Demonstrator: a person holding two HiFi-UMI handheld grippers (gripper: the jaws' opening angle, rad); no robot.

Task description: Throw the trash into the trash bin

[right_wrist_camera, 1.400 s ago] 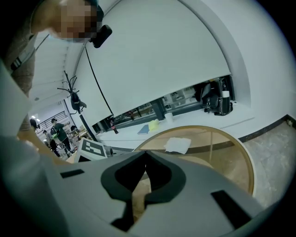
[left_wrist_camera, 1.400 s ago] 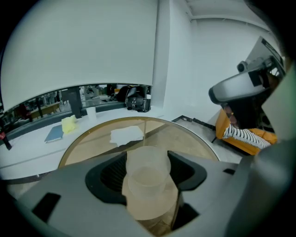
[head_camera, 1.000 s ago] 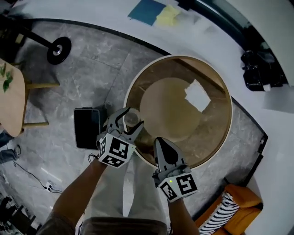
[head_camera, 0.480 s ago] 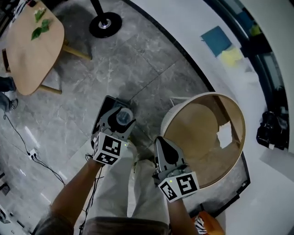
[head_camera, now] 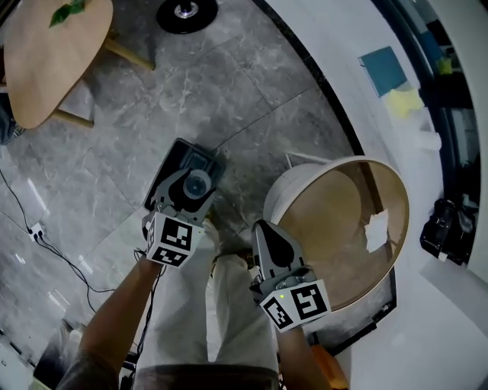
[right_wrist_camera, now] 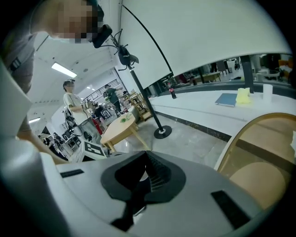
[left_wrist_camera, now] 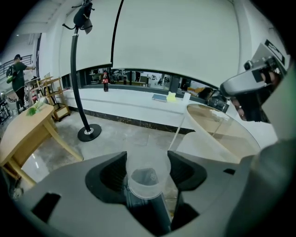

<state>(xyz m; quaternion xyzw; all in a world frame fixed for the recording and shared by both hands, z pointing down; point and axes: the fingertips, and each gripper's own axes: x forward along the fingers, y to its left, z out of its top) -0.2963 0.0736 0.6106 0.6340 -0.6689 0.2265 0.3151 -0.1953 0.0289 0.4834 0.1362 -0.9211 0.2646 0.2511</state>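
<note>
My left gripper (head_camera: pixel 194 183) is shut on a clear plastic cup (head_camera: pixel 197 181), which stands mouth-up between its jaws. Directly under it lies a black bin (head_camera: pixel 200 158) on the grey stone floor. In the left gripper view the cup (left_wrist_camera: pixel 147 178) fills the gap between the dark pads, with the black bin (left_wrist_camera: pixel 149 214) just below it. My right gripper (head_camera: pixel 267 232) is shut with nothing in it, and hangs beside the rim of a round table (head_camera: pixel 284 192). Its dark pads (right_wrist_camera: pixel 156 172) meet in the right gripper view.
A white paper (head_camera: pixel 376 231) lies on the round table. A wooden table (head_camera: pixel 53 53) and a lamp stand's black base (head_camera: pixel 187 11) are at the far left. Cables (head_camera: pixel 46 244) run over the floor. A white counter (head_camera: pixel 427 137) curves along the right.
Both grippers have swung left, away from the round table. The left one has carried the cup from the table's edge to above the black bin. The right gripper stays shut.
</note>
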